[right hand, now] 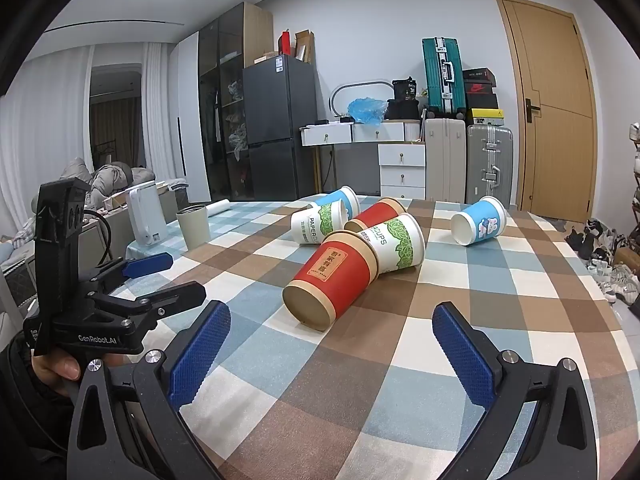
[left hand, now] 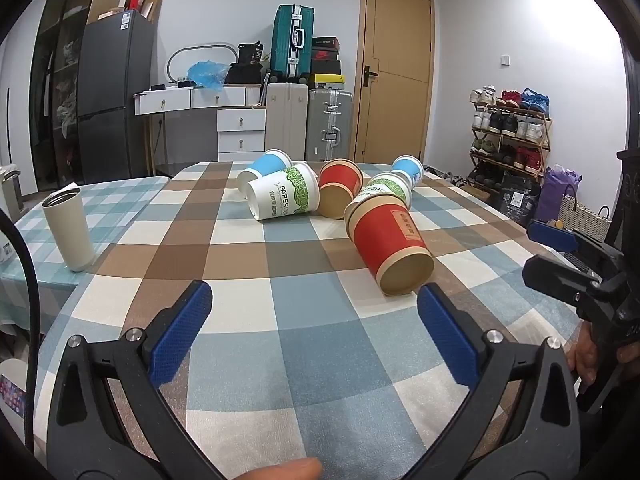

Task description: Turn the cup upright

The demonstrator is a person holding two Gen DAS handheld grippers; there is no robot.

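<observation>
Several paper cups lie on their sides on the checked tablecloth (left hand: 312,344). The nearest is a red cup (left hand: 390,246), base toward me; it also shows in the right wrist view (right hand: 332,280). Behind it lie a green-leaf white cup (left hand: 284,196), a second red cup (left hand: 339,188), another leaf cup (right hand: 394,242) and two blue cups (left hand: 266,164) (right hand: 478,220). My left gripper (left hand: 314,312) is open and empty, just short of the near red cup. My right gripper (right hand: 330,336) is open and empty, close in front of that cup.
A cream tumbler (left hand: 69,230) stands upright at the table's left edge, with a white kettle (right hand: 146,214) behind it. Beyond the table are a fridge (left hand: 114,92), drawers, suitcases (left hand: 292,42), a door and a shoe rack (left hand: 510,128).
</observation>
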